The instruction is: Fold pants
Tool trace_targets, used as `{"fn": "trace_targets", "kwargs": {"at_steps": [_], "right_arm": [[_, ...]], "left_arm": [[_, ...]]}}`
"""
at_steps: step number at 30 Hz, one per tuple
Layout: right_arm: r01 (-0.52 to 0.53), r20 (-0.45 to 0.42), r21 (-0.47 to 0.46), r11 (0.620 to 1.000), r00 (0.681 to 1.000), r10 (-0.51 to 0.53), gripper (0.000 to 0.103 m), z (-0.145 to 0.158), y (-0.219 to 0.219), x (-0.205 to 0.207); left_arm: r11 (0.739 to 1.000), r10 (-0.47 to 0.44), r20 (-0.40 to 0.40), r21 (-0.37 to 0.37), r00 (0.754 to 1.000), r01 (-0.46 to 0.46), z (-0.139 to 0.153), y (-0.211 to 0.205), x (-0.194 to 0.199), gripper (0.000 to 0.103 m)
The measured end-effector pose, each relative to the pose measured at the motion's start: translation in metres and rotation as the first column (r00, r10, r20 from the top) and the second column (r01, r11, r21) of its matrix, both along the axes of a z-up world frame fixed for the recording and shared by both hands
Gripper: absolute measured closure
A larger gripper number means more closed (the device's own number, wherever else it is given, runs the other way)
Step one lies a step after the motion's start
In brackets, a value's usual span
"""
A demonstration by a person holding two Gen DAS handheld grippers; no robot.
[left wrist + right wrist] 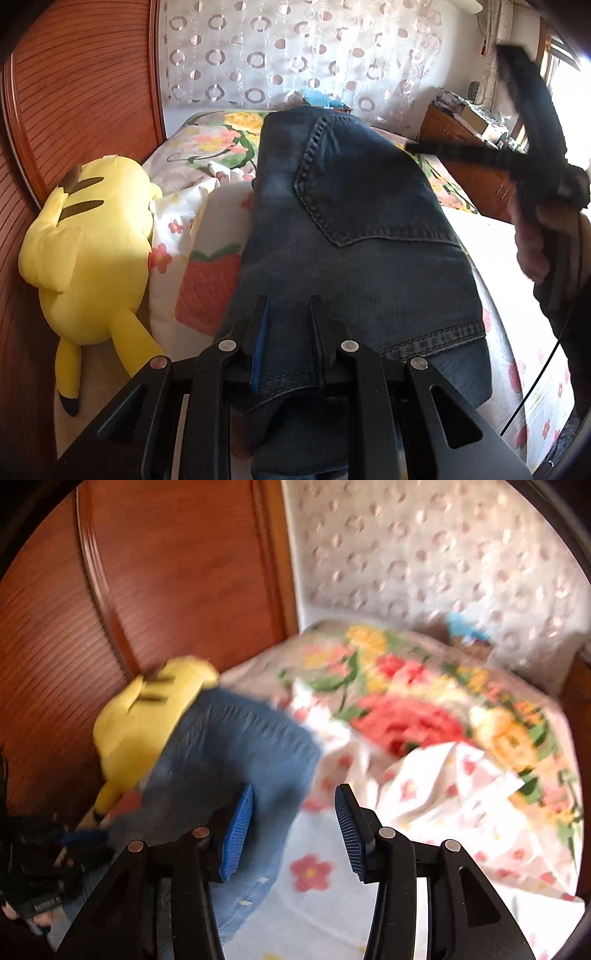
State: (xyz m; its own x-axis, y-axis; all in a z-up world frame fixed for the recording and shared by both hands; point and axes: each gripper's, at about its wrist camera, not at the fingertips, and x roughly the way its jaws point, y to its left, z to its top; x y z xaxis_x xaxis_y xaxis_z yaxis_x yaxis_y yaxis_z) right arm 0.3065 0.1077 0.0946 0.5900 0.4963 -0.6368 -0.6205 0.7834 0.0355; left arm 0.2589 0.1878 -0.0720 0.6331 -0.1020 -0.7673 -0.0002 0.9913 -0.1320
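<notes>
Left wrist view: the left hand-held gripper has its two fingers drawn close together with a fold of the pants pinched between them, dark denim filling the narrow gap right down to the base of the fingers. The pants spread away from the fingertips across the bed, back pocket up, the waistband running off to the right of the fingers. A yellow plush toy lies left of the denim against the wooden headboard, with a flowered quilt between them. At the right edge, the right hand-held gripper is raised above the bed, held in a hand, blurred; from this view I cannot tell how wide it stands.

Right wrist view, blurred: the right hand-held gripper stands with its blue pads well apart and nothing between them. The pants lie behind and under the left finger, not gripped; the gap between the fingers shows only the flowered sheet. The plush toy sits beyond the denim by the headboard
</notes>
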Motion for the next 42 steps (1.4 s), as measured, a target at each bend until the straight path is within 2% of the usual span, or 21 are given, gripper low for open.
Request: {"fn": "trace_targets", "kwargs": {"at_steps": [1, 2, 3, 4, 6, 10, 13, 15, 17, 18, 20, 29, 31, 33, 42], "right_arm": [[-0.004, 0.027, 0.023, 1.000, 1.000, 0.004, 0.055, 0.005, 0.000, -0.008], [-0.034, 0.032, 0.039, 0.999, 0.999, 0.033, 0.060, 0.009, 0.003, -0.012], [-0.071, 0.022, 0.049, 0.996, 0.997, 0.070, 0.070, 0.008, 0.009, -0.015], [-0.108, 0.004, 0.058, 0.992, 0.994, 0.108, 0.072, 0.006, 0.016, -0.017], [-0.127, -0.012, 0.023, 0.992, 0.992, 0.128, 0.072, -0.006, 0.027, -0.019], [-0.084, -0.047, -0.081, 0.993, 0.996, 0.080, 0.072, -0.040, 0.039, -0.013], [-0.069, -0.050, -0.046, 0.997, 0.997, 0.066, 0.072, -0.034, 0.027, -0.021], [-0.055, -0.018, -0.040, 0.998, 0.998, 0.054, 0.072, -0.018, 0.025, -0.031], [-0.045, 0.018, -0.018, 0.999, 0.999, 0.045, 0.072, -0.004, 0.009, -0.052], [-0.041, 0.029, -0.002, 0.999, 0.999, 0.041, 0.072, 0.002, -0.002, -0.063], [-0.025, 0.046, 0.034, 0.999, 0.999, 0.023, 0.072, 0.015, -0.024, -0.084], [0.074, 0.140, 0.108, 0.991, 0.986, -0.089, 0.072, 0.011, -0.122, -0.176], [0.102, 0.163, 0.111, 0.989, 0.979, -0.120, 0.072, 0.014, -0.136, -0.203], [0.128, 0.180, 0.120, 0.984, 0.972, -0.148, 0.072, 0.014, -0.147, -0.225], [0.226, 0.242, 0.167, 0.960, 0.934, -0.262, 0.072, 0.010, -0.172, -0.300]], "left_arm": [[1.000, 0.001, -0.001, 0.003, 1.000, -0.001, 0.000, -0.001, -0.001, 0.082], [1.000, 0.004, -0.001, 0.004, 1.000, -0.004, 0.000, -0.002, -0.002, 0.082], [1.000, 0.008, -0.003, 0.003, 1.000, -0.008, 0.000, -0.002, -0.002, 0.082], [1.000, 0.011, -0.004, 0.005, 1.000, -0.011, -0.001, -0.003, -0.003, 0.082], [1.000, 0.015, -0.004, 0.012, 1.000, -0.015, -0.003, -0.004, -0.006, 0.081], [0.999, 0.032, -0.005, 0.001, 0.999, -0.032, -0.004, -0.002, -0.012, 0.081], [0.999, 0.038, 0.010, 0.016, 0.999, -0.038, 0.005, -0.006, -0.018, 0.076], [0.999, 0.034, 0.022, 0.025, 0.999, -0.034, 0.013, -0.011, -0.021, 0.073], [0.999, 0.025, 0.045, 0.033, 0.999, -0.027, 0.023, -0.018, -0.026, 0.064], [0.999, 0.021, 0.061, 0.038, 0.998, -0.023, 0.028, -0.022, -0.030, 0.057], [0.999, 0.007, 0.092, 0.047, 0.996, -0.011, 0.038, -0.032, -0.036, 0.055], [0.996, -0.066, 0.195, 0.072, 0.979, 0.053, 0.074, -0.086, -0.068, 0.044], [0.995, -0.085, 0.219, 0.074, 0.972, 0.071, 0.080, -0.097, -0.076, 0.033], [0.993, -0.103, 0.244, 0.075, 0.964, 0.087, 0.087, -0.109, -0.085, 0.027], [0.984, -0.151, 0.345, 0.138, 0.926, 0.109, 0.116, -0.153, -0.128, 0.020]]}}
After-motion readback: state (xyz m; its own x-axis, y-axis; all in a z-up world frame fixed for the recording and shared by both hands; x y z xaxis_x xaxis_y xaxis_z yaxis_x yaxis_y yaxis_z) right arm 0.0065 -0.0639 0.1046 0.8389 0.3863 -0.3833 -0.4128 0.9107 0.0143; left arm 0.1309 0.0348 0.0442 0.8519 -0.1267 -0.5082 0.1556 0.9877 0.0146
